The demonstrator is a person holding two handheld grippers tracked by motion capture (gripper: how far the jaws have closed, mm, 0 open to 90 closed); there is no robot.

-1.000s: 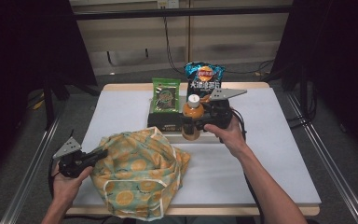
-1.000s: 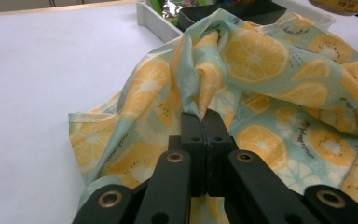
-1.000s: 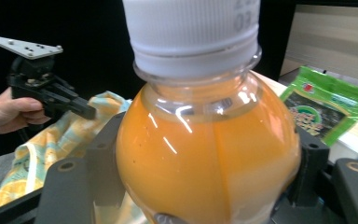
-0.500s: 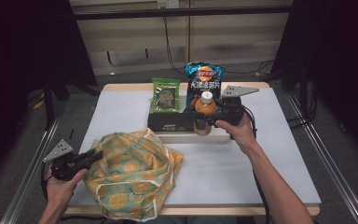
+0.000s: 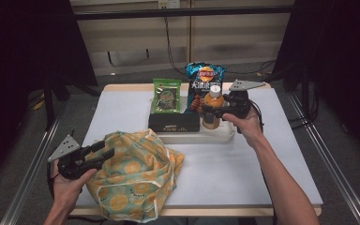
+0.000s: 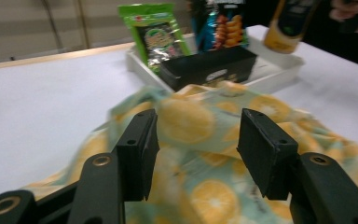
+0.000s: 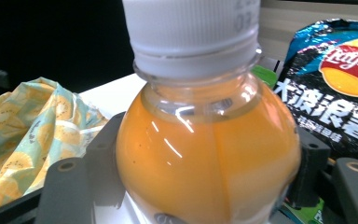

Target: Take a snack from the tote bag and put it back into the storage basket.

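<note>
A cloth bag printed with orange slices lies crumpled at the table's front left. My left gripper is at the bag's left edge, and in the left gripper view it is open over the fabric with nothing between the jaws. An orange juice bottle with a white cap is upright over the right part of a white tray. My right gripper is shut on it. In the right gripper view the bottle sits between the two jaws. Whether it touches the tray I cannot tell.
In the tray lies a black box. Behind it a green snack packet and a blue chips bag stand upright. Metal rails run along both sides of the table, and dark curtains hang left and right.
My right gripper has carried the bottle to the right and a little farther back over the tray. My left gripper drew back to the left, then returned to the bag's edge.
</note>
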